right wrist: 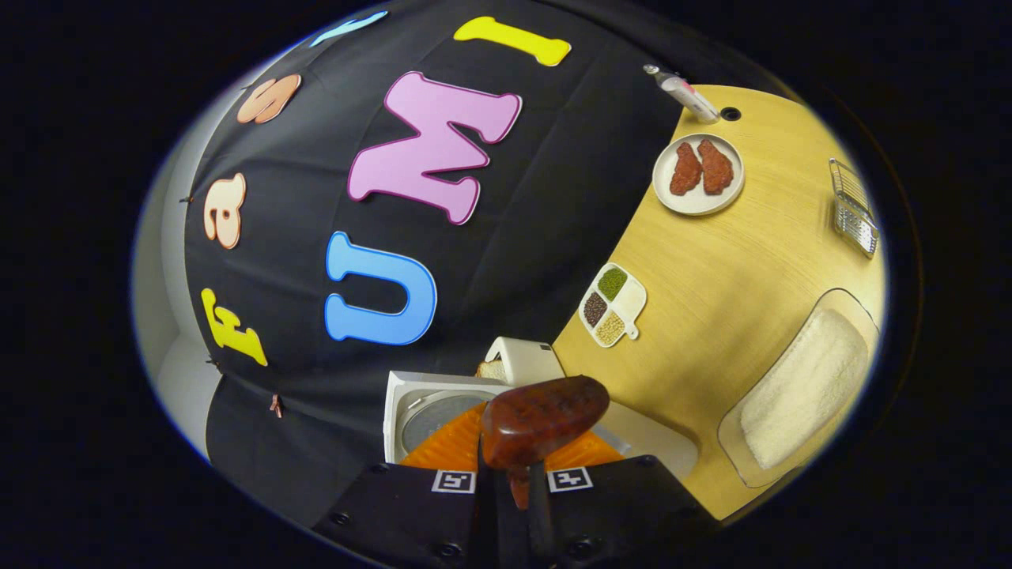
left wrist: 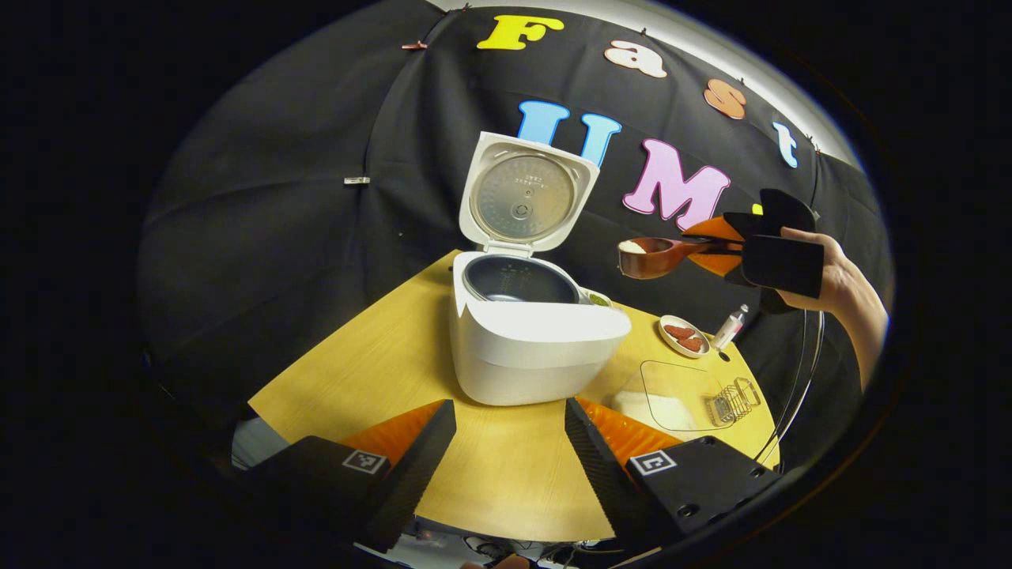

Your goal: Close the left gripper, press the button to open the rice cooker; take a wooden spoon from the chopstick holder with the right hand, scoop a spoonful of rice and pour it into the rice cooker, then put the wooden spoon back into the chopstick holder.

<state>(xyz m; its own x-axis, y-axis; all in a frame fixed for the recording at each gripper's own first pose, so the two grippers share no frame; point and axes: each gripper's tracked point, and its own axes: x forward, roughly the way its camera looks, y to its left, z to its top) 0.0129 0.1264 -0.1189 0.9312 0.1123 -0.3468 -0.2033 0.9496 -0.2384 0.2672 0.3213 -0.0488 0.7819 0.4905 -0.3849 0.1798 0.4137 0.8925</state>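
the rice cooker stands on the wooden desk with its lid swung fully up and back, so the inner pot lies open from above and from the front; in the left gripper view the left tool hangs low in front of the cooker, its two fingers spread wide apart with nothing between them, bare desk showing in the gap; there is open desk to the cooker's left, out to the desk's left edge; to the cooker's right, raised well above the desk, the right tool is clamped on the handle of the wooden spoon, the bowl pointing toward the cooker, level, a little white rice showing in it; the bowl sits beside and above the cooker's right rim, apart from it, with free air between; a hand holds that tool; below it along the desk's right edge sit a small plate with two reddish pieces, a tilted bottle, a clear container of rice and, just beside it, a wire rack; in the right gripper view the right tool has both fingers pressed on the spoon's handle, the spoon's underside blocking much of the cooker's open lid beneath; a divided tray of grains lies near the cooker at the desk's back edge.
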